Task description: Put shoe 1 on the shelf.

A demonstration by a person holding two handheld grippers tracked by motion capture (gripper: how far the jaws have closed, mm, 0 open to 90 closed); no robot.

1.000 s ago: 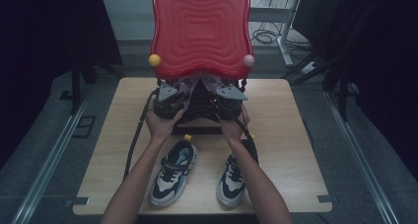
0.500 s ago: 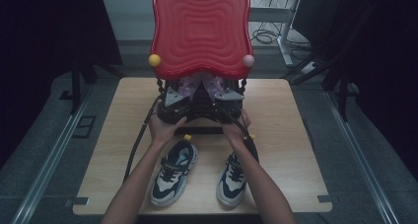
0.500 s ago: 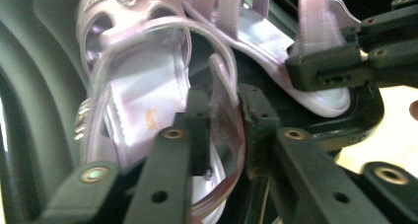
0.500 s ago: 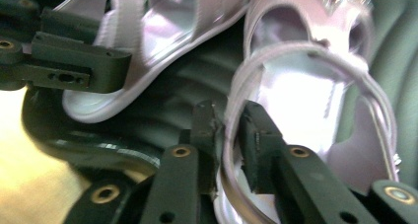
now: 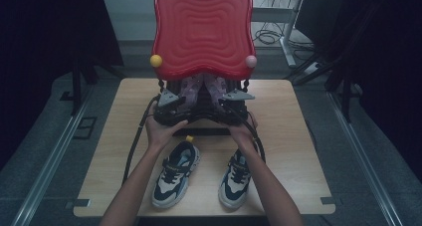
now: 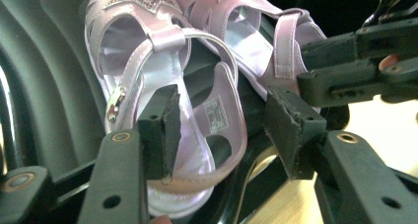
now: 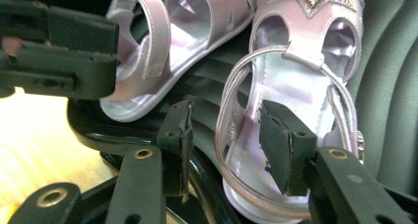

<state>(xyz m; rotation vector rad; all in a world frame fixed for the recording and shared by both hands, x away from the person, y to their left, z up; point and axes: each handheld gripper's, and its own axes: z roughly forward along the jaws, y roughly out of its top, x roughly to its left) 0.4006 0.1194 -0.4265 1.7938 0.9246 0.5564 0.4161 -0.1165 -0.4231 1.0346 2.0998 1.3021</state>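
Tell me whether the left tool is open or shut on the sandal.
Open. In the left gripper view the left tool has its jaws spread either side of the pink sandal's heel strap, with gaps showing; nothing is clamped.

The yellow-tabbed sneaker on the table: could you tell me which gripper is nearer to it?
Left. The left gripper sits just beyond the yellow-tabbed sneaker, on its side of the table; the right gripper is across, above the other sneaker.

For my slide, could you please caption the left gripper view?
Left gripper, jaws open, straddles the heel of a lilac sandal lying beside its mate.
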